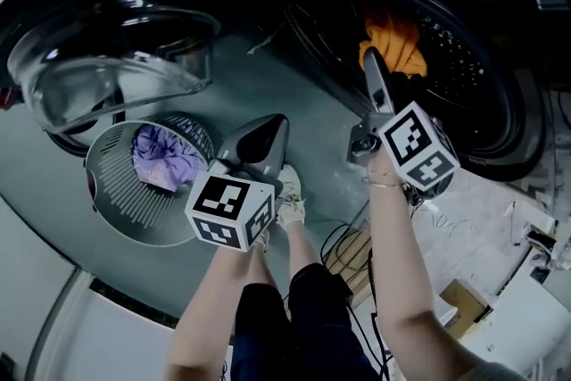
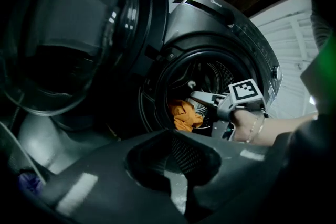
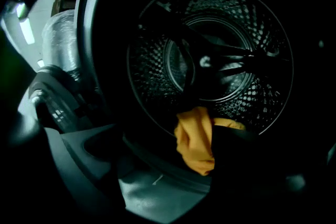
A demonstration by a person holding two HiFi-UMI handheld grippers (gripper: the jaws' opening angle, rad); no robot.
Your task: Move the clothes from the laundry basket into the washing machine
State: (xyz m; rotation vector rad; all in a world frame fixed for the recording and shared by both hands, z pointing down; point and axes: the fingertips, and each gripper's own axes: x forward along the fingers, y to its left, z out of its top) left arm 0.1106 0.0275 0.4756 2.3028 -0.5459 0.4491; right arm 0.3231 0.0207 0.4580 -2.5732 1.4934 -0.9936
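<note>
An orange cloth (image 1: 393, 45) lies at the mouth of the washing machine drum (image 1: 464, 58); in the right gripper view the orange cloth (image 3: 195, 139) hangs over the drum's lip (image 3: 157, 165). My right gripper (image 1: 370, 62) points into the opening, and its jaws stand open with the cloth beside the right one (image 3: 165, 128). My left gripper (image 1: 272, 128) hovers above the floor between basket and machine, shut and empty (image 2: 170, 132). A purple cloth (image 1: 164, 158) lies in the round white laundry basket (image 1: 120, 210) at lower left.
The washer's glass door (image 1: 98, 58) hangs open at upper left, above the basket. The person's legs and a shoe (image 1: 291, 202) stand below the grippers. Cables (image 1: 343, 241) and a cardboard box (image 1: 464, 303) lie on the floor at right.
</note>
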